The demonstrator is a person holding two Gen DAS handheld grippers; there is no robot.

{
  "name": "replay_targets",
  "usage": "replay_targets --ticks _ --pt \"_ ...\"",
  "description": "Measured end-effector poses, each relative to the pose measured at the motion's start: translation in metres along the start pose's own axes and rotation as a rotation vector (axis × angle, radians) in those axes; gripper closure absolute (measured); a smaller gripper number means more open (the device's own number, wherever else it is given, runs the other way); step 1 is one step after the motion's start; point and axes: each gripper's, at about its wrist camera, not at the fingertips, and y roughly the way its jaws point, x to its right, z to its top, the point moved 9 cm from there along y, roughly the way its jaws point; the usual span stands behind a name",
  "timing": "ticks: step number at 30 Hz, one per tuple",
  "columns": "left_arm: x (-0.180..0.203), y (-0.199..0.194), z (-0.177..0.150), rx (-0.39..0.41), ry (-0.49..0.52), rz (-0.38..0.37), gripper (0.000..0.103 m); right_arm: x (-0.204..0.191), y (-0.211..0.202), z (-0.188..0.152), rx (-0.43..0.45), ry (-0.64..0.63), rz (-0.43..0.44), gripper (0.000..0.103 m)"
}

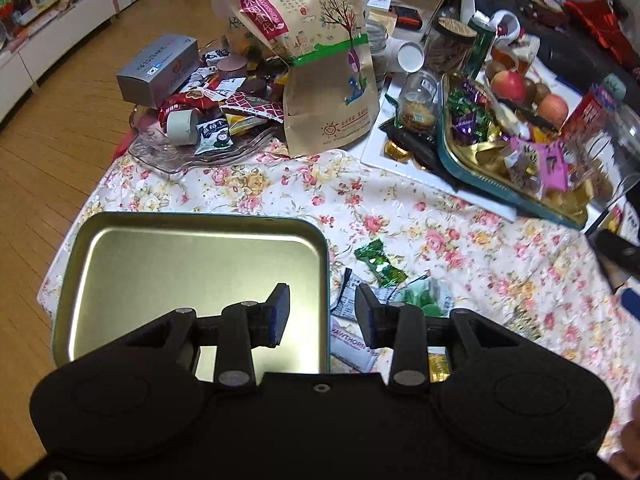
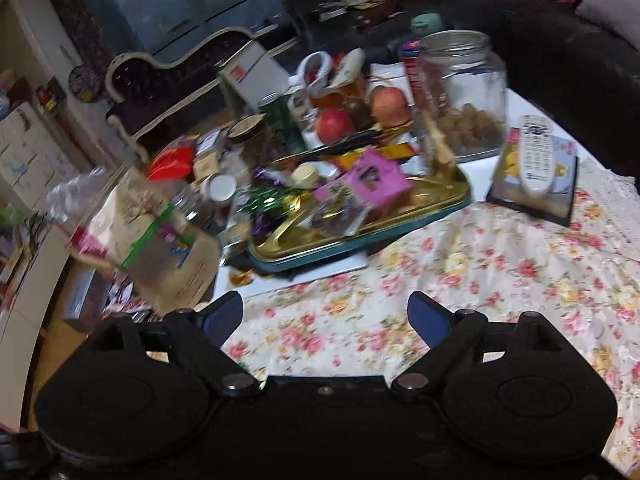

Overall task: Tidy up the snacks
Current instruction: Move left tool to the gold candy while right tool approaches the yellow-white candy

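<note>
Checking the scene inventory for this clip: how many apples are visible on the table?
2. One red apple sits behind the filled candy tin; the second apple lies just right of it. Both also show in the right wrist view. Clutter could hide others.

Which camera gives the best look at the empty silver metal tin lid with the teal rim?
The left wrist view: the empty silver metal tin lid lies close, sharp, under the left gripper. The right wrist view doesn't show it.
</note>
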Motion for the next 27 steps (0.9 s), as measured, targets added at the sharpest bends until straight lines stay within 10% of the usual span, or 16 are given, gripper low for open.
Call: replay_targets --ticks 15,27 --pt "0.076 0.034 -0.049 -0.211 0.123 -0.091 0.058 0.104 0.040 -0.064 -0.322 -0.170 -0.269 0.030" --pt "0.089 0.053 -0.070 -0.270 0.176 -0.147 0.058 0.068 0.034 -0.094 -0.325 -0.440 -0.106 0.040"
